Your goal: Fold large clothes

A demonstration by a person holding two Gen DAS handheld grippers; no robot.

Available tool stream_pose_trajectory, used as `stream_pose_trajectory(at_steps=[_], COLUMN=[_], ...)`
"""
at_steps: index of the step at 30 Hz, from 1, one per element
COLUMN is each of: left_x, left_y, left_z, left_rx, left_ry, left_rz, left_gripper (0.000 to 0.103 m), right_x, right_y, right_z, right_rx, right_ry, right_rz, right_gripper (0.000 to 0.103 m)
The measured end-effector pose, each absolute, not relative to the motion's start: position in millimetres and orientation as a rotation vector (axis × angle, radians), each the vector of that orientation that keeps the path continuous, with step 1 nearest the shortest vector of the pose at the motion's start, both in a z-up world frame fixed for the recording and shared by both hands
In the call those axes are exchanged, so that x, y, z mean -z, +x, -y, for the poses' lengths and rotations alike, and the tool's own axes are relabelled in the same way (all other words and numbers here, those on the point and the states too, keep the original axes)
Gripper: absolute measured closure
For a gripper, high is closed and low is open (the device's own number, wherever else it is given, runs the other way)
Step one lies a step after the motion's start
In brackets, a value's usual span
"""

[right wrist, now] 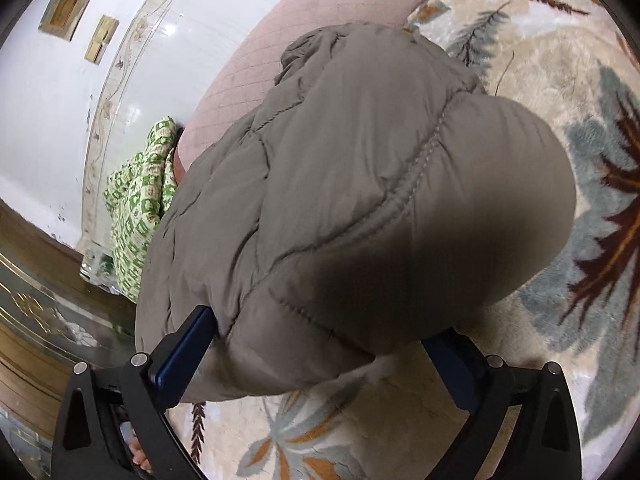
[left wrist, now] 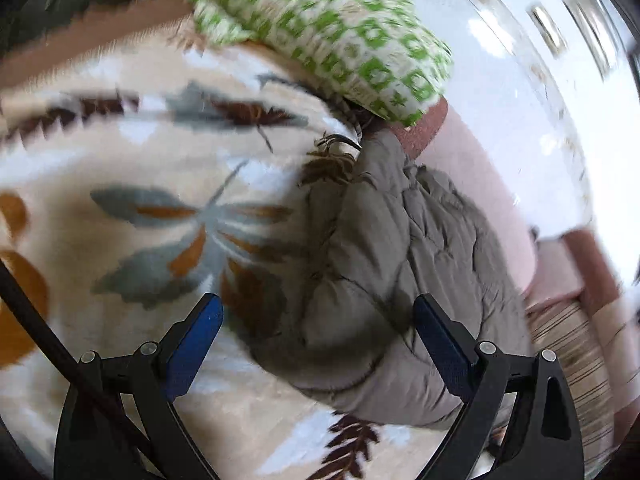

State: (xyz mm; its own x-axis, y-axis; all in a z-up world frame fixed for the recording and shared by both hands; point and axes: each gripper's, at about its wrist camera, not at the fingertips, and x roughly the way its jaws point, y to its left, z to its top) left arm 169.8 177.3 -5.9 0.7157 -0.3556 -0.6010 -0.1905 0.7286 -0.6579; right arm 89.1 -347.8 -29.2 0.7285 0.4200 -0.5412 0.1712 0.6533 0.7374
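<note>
Two tongs spread wide, left tongs [left wrist: 318,344], right tongs [right wrist: 320,344], padded jacket [right wrist: 340,200] between them

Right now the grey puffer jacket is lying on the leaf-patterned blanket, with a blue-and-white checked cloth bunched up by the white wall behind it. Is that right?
Not quite: the checked cloth is green and white, not blue and white, as the right wrist view shows clearly. The rest holds: the grey puffer jacket lies on the leaf-patterned blanket, and the cloth is bunched by the white wall behind it.
</note>
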Motion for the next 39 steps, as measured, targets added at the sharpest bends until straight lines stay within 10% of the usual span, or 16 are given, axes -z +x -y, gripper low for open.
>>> stream_pose_trajectory(at_steps=[24,33,39], left_x=[31,22,-11], left_y=[196,209,193], left_z=[-181,-127,-128], left_rx=[0.416,0.285,0.275], left_ry=[-1.005,-0.671,-0.672], left_rz=[-0.750,-0.862,-0.835], left_gripper=[0.003,0.003,0.049], right_x=[41,37,9], right_y=[103,113,111], right_z=[370,355,353], right_rx=[-0.169,-0.135,-0.147], right_ry=[1.053,0.971,0.900], right_rz=[-0.692,-0.724,-0.739], right_gripper=[0.000,0.000,0.054])
